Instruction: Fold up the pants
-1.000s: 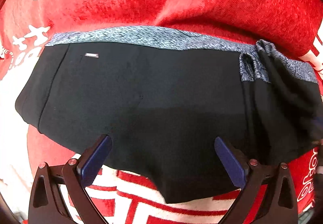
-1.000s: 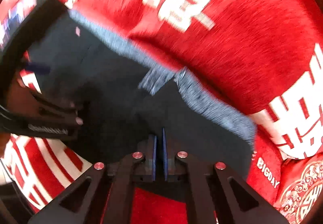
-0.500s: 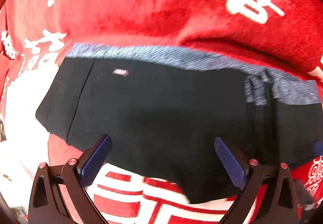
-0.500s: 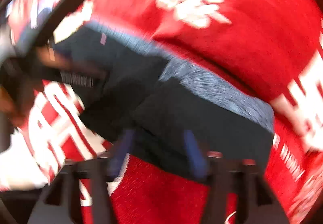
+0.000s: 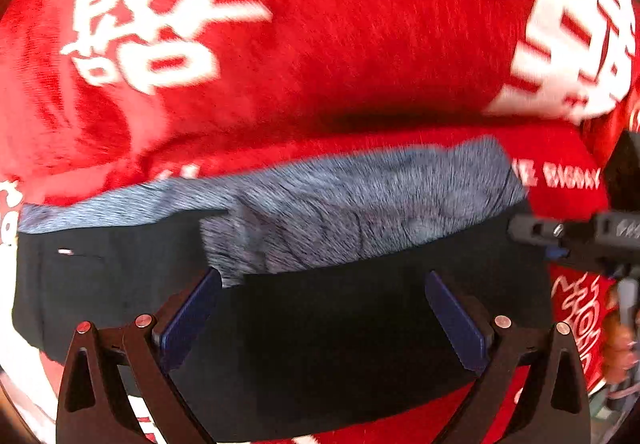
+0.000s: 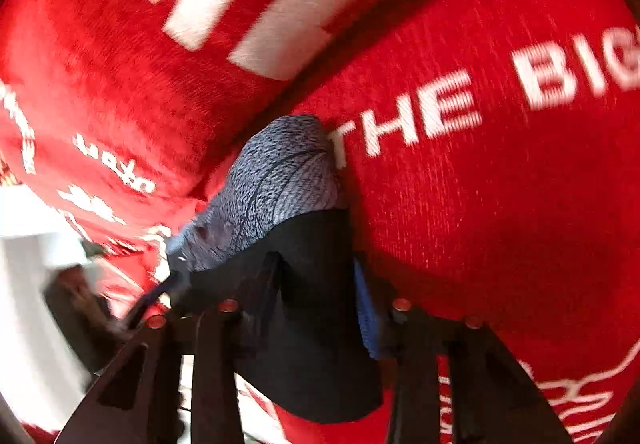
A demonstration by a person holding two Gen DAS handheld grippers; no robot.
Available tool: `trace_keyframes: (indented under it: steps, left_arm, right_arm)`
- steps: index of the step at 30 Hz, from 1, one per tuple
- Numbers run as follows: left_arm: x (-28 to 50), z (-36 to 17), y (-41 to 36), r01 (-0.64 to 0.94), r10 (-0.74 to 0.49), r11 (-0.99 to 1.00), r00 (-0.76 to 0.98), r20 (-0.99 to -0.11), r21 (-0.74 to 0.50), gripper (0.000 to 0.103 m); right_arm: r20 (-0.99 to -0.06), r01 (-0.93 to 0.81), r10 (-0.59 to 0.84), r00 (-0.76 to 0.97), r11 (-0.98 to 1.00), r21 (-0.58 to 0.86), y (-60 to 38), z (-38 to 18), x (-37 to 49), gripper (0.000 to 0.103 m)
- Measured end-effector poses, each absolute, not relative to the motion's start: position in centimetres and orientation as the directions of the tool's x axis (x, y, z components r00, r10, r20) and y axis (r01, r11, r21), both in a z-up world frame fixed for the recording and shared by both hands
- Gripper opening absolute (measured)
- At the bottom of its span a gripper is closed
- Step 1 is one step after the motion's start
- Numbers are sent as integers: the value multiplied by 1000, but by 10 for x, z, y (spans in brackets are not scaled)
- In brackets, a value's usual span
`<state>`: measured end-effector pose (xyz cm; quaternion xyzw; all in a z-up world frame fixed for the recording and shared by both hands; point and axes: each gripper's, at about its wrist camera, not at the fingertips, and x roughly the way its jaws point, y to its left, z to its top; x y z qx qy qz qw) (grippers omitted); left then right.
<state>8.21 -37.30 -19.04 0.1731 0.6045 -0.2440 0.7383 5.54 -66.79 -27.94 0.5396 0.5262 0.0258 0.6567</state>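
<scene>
Black pants point(image 5: 320, 332) with a grey heathered waistband point(image 5: 352, 204) lie folded on a red blanket. My left gripper point(image 5: 320, 308) is open, its blue pads hovering just above the black cloth, holding nothing. My right gripper point(image 6: 316, 308) has its jaws apart around the pants' right edge point(image 6: 304, 284), the black cloth and grey waistband point(image 6: 280, 172) lying between the fingers. It also shows at the right edge of the left wrist view point(image 5: 576, 236), at the pants' right end.
A red blanket point(image 5: 360, 44) with white characters and the words "THE BIG" point(image 6: 500, 92) covers the surface under the pants. A raised blanket fold point(image 6: 140, 64) lies behind the waistband. A white area point(image 6: 24, 284) shows at the far left.
The right gripper opened from shut and moved to the pants' right edge. The right part of the pants now lies folded over the middle. The left gripper shifted right, still open.
</scene>
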Motion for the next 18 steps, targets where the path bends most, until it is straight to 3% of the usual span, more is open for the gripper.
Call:
trace_keyframes:
  steps: [5,9,10,11,18]
  left_arm:
    - [72,-216,-354,562,-125,826,103,-987,-46,103]
    - [67,-219,-347,572,-126,819,120,-985,-35,103]
    - [68,-218,-346,564,-120,825,115,-986,-35,103]
    - [70,-217,-345,552,-110,833,110,-988,-31,103]
    - [74,-198,-313,465,-32,884,147,-989,41,103]
  right_arm:
    - [-697,478,572,432,510,715,-657,-255,43,24]
    - [-823,515,449,347,642,568,-647,-258,52,27]
    - [-847,514,415,332,673,531,-643,-254,55,34]
    - [-882,509,358,307,721,470,-638,-246,58,47]
    - [-954,426,196,225,861,277,-596,-207,42,66]
